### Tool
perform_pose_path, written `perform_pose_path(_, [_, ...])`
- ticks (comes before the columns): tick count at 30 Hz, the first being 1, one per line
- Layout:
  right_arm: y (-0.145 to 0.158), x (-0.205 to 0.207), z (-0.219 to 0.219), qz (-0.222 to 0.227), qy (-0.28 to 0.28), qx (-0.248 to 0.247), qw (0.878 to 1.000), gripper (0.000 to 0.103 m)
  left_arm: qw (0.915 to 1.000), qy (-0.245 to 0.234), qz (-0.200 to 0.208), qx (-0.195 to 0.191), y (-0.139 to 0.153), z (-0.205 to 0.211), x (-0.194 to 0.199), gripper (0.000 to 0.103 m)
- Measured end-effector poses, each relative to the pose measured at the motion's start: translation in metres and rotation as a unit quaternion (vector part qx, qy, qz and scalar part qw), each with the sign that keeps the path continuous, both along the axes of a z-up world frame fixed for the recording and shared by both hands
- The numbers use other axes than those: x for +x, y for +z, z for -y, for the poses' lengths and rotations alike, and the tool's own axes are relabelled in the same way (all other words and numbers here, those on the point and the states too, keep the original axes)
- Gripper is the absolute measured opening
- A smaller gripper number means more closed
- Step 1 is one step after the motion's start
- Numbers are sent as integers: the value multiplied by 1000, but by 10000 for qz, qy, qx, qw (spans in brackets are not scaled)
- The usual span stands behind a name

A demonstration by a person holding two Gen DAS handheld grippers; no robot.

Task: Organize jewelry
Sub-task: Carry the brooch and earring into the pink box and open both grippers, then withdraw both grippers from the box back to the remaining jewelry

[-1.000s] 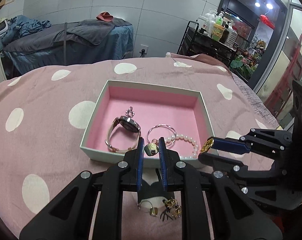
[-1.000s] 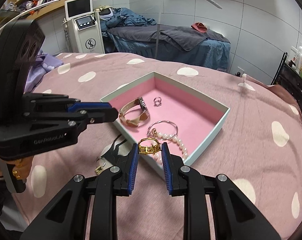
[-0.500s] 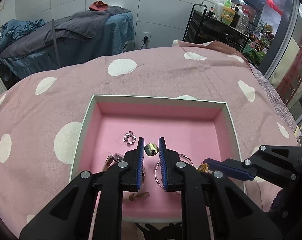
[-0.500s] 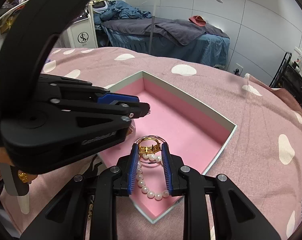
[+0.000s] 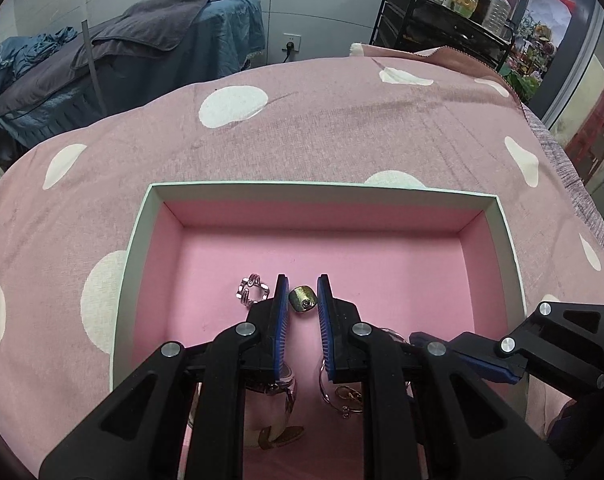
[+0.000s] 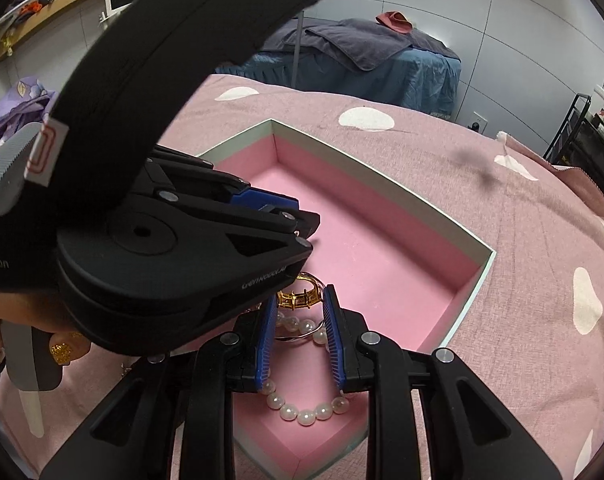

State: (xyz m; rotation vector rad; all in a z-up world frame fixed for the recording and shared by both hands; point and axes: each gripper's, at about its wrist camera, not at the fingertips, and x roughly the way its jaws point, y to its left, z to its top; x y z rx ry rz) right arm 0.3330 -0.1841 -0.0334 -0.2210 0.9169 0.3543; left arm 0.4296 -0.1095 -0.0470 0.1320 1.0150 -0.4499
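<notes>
left wrist view shows a big bed with a pink spotted cover (image 5: 342, 120). on it sits a box (image 5: 133, 264) with a pink inside. the left gripper (image 5: 303, 300) is low in the box, its fingers closed on a small brass bead (image 5: 303, 299). a silver ring (image 5: 252, 293) lies on the pink floor just beside the left finger. in the right wrist view, the right gripper (image 6: 299, 300) is over the near part of the box - its fingers pinch a gold ring (image 6: 299, 298). a pearl bracelet (image 6: 306, 412) lies in the box under those fingers.
</notes>
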Motion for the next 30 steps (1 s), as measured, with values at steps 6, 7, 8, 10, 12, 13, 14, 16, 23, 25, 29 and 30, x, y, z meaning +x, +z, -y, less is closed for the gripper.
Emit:
perform_pose_path(6, [-1,-1,-1,68,-12,-80,9999,24,10000,-12,29,15,2,3,-1,16])
perform_pose_path(7, [-1,-2,-1,79,-10,-90,9999,25,10000,-32,50,25,3,4,-2,16])
perform_pose_path(8, [-1,-4,-2,91,-9,-102,9999,29,10000,-47,71,25,4,4,-3,16])
perform_pose_path(10, [2,-7,-3,137,22,-73,9999,37,9999,-49,101,5,7,5,-4,19])
perform_pose_path(12, [4,-10,-4,214,15,-99,9997,43,9999,-3,168,-25,12,3,-6,49])
perform_pose_path(13, [6,-11,-3,245,13,-99,9997,44,9996,35,259,-57,16,2,-8,57])
perform_pose_path(14, [7,-12,-3,259,-1,-78,9996,46,9993,69,350,-83,19,0,-9,63])
perform_pose_path(16, [10,-15,0,272,-72,5,9996,50,9989,98,427,-158,26,-4,-12,63])
perform_pose_path(23, [27,-35,18,476,-284,471,9974,69,9948,253,676,-715,46,-24,-38,84])
perform_pose_path(25, [30,-42,23,482,-363,556,9966,70,9939,337,741,-747,49,-31,-49,86])
perform_pose_path(29, [35,-58,33,467,-455,814,9945,76,9892,540,930,-996,60,-50,-75,93])
perform_pose_path(30, [35,-62,35,475,-452,882,9939,77,9875,590,990,-1078,62,-56,-83,95])
